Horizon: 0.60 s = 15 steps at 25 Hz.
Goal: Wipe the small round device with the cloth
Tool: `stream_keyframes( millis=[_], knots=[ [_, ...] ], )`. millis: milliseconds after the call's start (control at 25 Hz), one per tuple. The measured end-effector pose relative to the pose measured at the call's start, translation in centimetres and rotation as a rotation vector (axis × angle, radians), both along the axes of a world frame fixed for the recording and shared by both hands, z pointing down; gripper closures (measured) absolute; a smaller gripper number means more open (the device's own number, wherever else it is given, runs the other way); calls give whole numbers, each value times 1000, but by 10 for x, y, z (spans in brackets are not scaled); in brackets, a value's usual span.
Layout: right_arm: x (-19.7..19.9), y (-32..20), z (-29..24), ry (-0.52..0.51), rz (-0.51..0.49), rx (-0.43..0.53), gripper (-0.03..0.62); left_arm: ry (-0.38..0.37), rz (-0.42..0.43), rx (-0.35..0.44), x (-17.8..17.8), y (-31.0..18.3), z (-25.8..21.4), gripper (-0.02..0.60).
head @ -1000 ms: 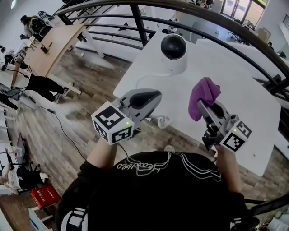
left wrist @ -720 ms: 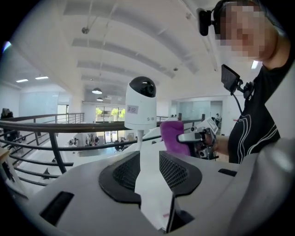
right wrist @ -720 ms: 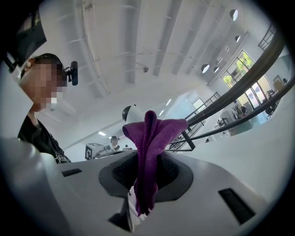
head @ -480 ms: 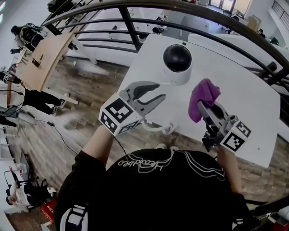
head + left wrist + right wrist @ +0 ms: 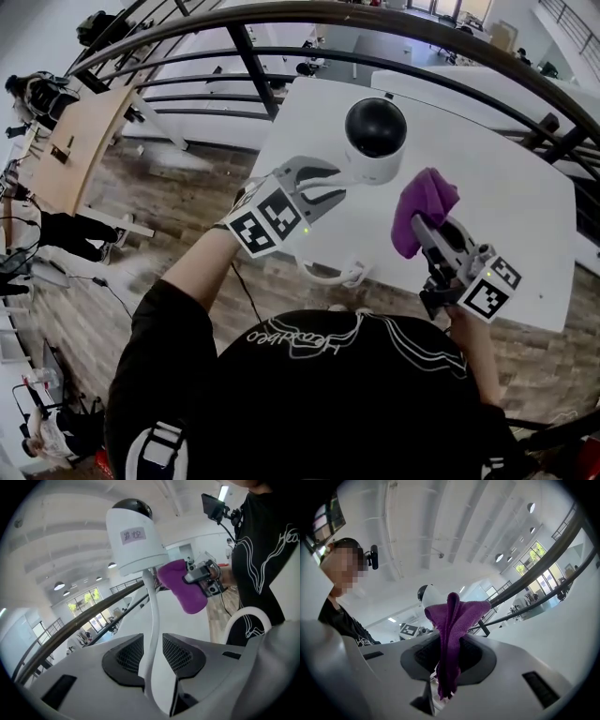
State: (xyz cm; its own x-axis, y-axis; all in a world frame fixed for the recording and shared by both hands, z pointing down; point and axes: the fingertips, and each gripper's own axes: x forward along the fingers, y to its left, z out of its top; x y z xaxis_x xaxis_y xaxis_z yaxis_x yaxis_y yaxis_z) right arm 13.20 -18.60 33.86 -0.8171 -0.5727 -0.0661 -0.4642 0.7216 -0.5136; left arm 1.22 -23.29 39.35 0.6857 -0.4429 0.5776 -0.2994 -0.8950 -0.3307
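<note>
Left gripper [image 5: 323,184]: jaws just opened, apart, white cable [image 5: 151,616] loose between them; likely reaching to steady the small round device [image 5: 375,141] | Right gripper [image 5: 424,234]: clamped on purple cloth [image 5: 424,202], bunched forward for wiping | small round device: upright near table [image 5: 497,187] left edge, cloth beside it, apart.

A white table [image 5: 506,197] stands beside a black curved railing [image 5: 309,9], above a wood-plank floor [image 5: 187,206]. Far left is a light wooden desk [image 5: 84,141], with a person [image 5: 30,89] just beside it.
</note>
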Motion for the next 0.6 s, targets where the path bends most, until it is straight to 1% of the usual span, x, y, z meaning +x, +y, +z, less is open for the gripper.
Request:
stream_keyframes(
  millis=[120,200,280,480,600],
  knots=[
    [-2,0,3,-5,19,-5,528,-58,48,19,-1,-4,11,451],
    [-4,1,7,-9,31,-10,528,-77,73,37,-1,-6,15,463],
    [-3,2,7,-8,43,-9,528,-85,93,52,0,-6,16,489],
    [0,-1,3,-11,61,-1,528,-103,129,60,3,-4,17,515],
    [2,-5,0,-12,70,13,528,-102,137,64,4,-4,18,518]
  ],
)
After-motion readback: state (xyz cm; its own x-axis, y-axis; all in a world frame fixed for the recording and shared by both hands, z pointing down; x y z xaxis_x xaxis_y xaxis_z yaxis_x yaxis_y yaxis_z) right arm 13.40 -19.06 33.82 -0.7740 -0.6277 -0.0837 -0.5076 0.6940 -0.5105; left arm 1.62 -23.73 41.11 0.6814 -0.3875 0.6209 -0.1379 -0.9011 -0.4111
